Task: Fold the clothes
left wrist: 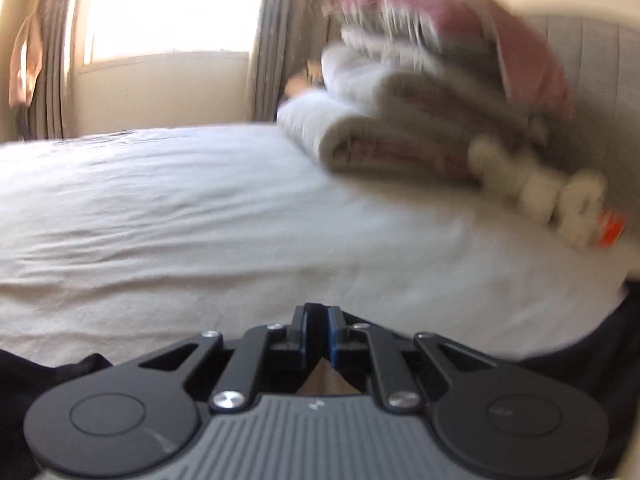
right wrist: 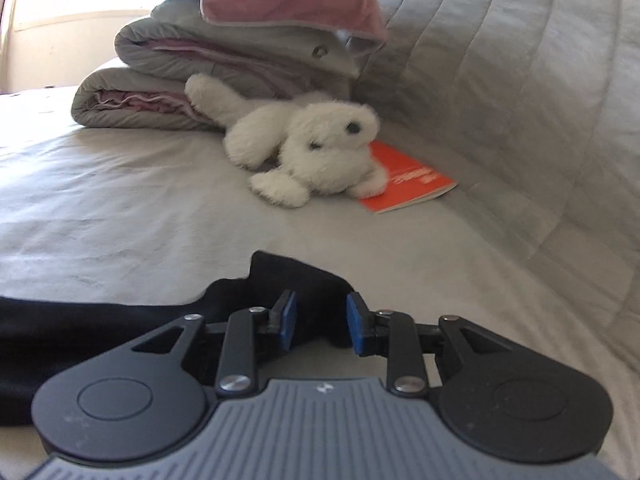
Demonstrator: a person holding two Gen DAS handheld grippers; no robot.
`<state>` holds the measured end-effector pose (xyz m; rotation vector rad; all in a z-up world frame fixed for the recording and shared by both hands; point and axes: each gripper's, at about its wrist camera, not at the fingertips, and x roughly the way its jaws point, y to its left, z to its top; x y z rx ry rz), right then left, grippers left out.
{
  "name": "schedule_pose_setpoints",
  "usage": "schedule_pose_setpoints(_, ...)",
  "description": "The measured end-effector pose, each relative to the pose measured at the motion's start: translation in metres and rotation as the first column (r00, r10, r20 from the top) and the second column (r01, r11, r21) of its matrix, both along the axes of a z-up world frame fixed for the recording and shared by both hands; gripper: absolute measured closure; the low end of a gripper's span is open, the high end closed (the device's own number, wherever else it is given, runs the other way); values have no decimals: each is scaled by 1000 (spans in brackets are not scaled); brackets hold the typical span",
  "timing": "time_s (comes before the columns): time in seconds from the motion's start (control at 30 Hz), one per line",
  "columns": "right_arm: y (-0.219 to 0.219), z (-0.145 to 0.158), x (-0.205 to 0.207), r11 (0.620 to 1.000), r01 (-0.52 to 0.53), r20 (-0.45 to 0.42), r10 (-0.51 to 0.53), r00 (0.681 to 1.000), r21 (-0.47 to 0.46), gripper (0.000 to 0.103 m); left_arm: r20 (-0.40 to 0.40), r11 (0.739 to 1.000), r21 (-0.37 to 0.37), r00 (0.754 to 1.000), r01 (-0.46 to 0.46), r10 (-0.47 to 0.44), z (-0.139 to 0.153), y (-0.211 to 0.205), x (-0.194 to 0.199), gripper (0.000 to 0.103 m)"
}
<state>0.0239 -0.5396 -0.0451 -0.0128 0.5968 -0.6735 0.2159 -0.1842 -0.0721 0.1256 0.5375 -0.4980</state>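
A black garment (right wrist: 100,324) lies flat on the pale bed sheet (right wrist: 120,208), its edge running under my right gripper (right wrist: 321,322). That gripper stands open, its blue pads (right wrist: 289,320) apart above the cloth and pressing on nothing. In the left wrist view my left gripper (left wrist: 322,320) is at the bed's near edge with its jaws almost together; only a thin dark strip shows between them, which looks like the black garment (left wrist: 72,364). More of that garment shows at the right edge of the view.
A stack of folded grey and pink bedding (right wrist: 224,76) sits at the back, with a white plush toy (right wrist: 312,148) and an orange booklet (right wrist: 408,180) in front of it. A quilted grey headboard (right wrist: 520,80) rises on the right. A curtained window (left wrist: 168,12) is beyond the bed.
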Motion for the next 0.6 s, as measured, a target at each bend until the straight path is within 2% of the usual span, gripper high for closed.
schedule_pose_setpoints(0.07,-11,1,2,999,-1,-3,1,1000,41,74,-4,998,67,1000,-16,16,-4,-10,3,82)
schedule_pose_setpoints(0.1,-17,2,3,998,1,-2,-1,1000,62,72,5,997,76,1000,-30,29,-1,-11,2,79)
schedule_pose_setpoints(0.17,-27,5,-4,992,5,29,-8,1000,128,66,29,996,78,998,-51,49,5,-7,-3,62)
schedule_pose_setpoints(0.2,-33,6,-9,986,8,52,-17,999,166,59,40,995,76,998,-59,56,8,-5,-7,60)
schedule_pose_setpoints(0.23,-39,8,-15,979,11,74,-27,997,202,52,52,995,73,997,-67,64,11,-2,-10,59)
schedule_pose_setpoints(0.3,-50,10,-29,967,14,111,-44,993,255,48,64,996,58,996,-71,67,18,1,-20,59)
schedule_pose_setpoints(0.43,-71,8,-50,932,22,159,-85,984,361,47,50,1000,1,999,11,-11,33,-5,-46,59)
schedule_pose_setpoints(0.5,-82,4,-60,891,1,202,-104,974,454,47,43,996,-21,995,91,-90,38,-16,-65,59)
schedule_pose_setpoints(0.6,-96,-4,-76,779,-80,305,-146,941,621,47,39,975,-29,975,219,-218,41,-36,-94,59)
